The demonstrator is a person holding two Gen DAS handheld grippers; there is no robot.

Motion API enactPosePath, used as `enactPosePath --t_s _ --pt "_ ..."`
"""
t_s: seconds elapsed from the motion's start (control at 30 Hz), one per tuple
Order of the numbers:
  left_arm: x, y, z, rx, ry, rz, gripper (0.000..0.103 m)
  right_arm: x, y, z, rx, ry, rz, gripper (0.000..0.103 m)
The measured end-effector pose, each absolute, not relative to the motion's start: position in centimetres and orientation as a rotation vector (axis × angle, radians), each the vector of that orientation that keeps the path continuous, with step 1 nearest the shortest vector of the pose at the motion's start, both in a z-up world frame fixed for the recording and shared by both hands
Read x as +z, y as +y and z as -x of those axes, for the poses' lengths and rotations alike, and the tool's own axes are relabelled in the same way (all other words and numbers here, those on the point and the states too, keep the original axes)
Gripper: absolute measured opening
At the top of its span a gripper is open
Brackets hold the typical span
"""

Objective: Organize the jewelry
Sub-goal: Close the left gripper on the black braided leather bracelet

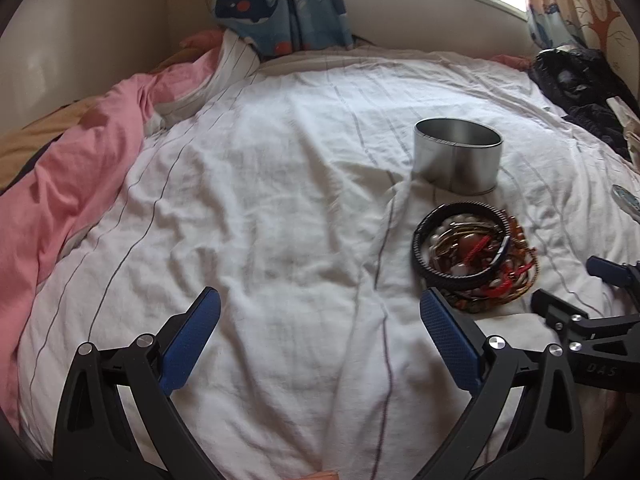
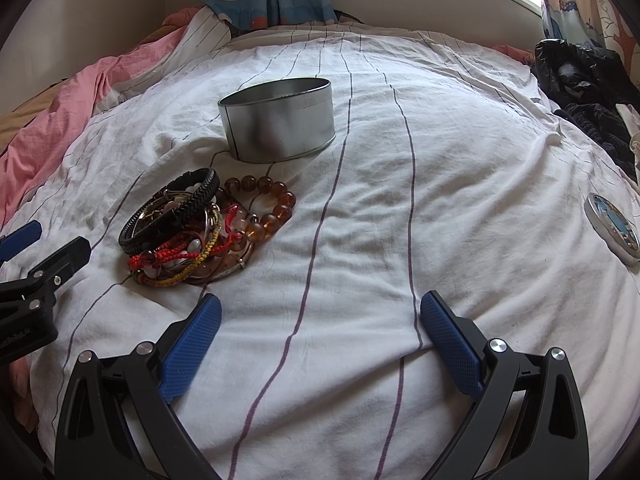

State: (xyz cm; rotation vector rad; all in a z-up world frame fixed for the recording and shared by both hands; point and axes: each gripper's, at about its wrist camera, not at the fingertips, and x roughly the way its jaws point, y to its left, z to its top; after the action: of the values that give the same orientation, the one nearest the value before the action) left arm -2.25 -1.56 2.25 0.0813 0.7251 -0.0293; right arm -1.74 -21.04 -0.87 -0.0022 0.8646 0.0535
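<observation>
Both grippers, left gripper (image 1: 320, 320) and right gripper (image 2: 320, 320), hover with fingers apart over the bed (image 2: 440, 200), near the bracelet pile (image 2: 200, 228) and the tin (image 2: 278, 120).

Ahead of our left gripper (image 1: 320, 304) we see bare sheet (image 1: 280, 184), open all the way to the pink quilt (image 1: 80, 168) bunched along the left. Off to its right the bracelet pile (image 1: 476, 252) lies just before the open tin (image 1: 458, 152), and our right gripper (image 2: 320, 312) flanks that pile on the other side. Ahead of the right gripper we have wide free sheet, bounded far right by 1 lid (image 2: 612, 228) and dark clothes (image 2: 584, 92).
</observation>
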Motion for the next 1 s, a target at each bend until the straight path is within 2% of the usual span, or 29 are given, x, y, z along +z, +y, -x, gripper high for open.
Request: enactPosePath --t_s 0.13,0.4,0.57,0.63,0.67,0.7,0.73,0.87,0.93,1.0 --pt "3.8 -3.7 2.6 -0.156 0.667 -0.149 0.096 -0.4 -21.8 2.0 0.061 0.858 -0.038 0.095" --pt "4.5 -7.0 1.1 -0.287 0.679 -0.174 0.095 0.1 -22.0 2.2 0.064 0.871 -0.032 0.095" --pt "3.1 -8.8 -1.1 -0.333 0.773 -0.192 0.069 0.1 -22.4 2.2 0.073 0.875 -0.045 0.095" --pt "2.3 -9.1 -1.7 -0.358 0.818 -0.192 0.050 0.1 -22.5 2.2 0.076 0.875 -0.051 0.095" --pt "2.2 -9.0 -1.8 -0.369 0.829 -0.180 0.045 0.2 -22.5 2.2 0.077 0.874 -0.053 0.095" --pt "2.1 -8.8 -1.8 -0.381 0.831 -0.166 0.032 0.2 -22.6 2.3 0.078 0.871 -0.056 0.095" --pt "2.1 -8.6 -1.8 -0.370 0.833 -0.164 0.026 0.3 -22.6 2.3 0.078 0.868 -0.058 0.095" --pt "2.8 -6.8 -0.7 -0.350 0.815 -0.101 0.019 0.9 -23.0 2.6 0.065 0.837 -0.069 0.095" --pt "3.3 -5.6 -0.1 -0.327 0.801 -0.084 0.010 1.5 -23.0 3.0 0.084 0.803 -0.086 0.095" --pt "3.9 -4.4 0.3 -0.315 0.789 -0.061 0.008 2.2 -22.7 3.3 0.133 0.763 -0.103 0.095"
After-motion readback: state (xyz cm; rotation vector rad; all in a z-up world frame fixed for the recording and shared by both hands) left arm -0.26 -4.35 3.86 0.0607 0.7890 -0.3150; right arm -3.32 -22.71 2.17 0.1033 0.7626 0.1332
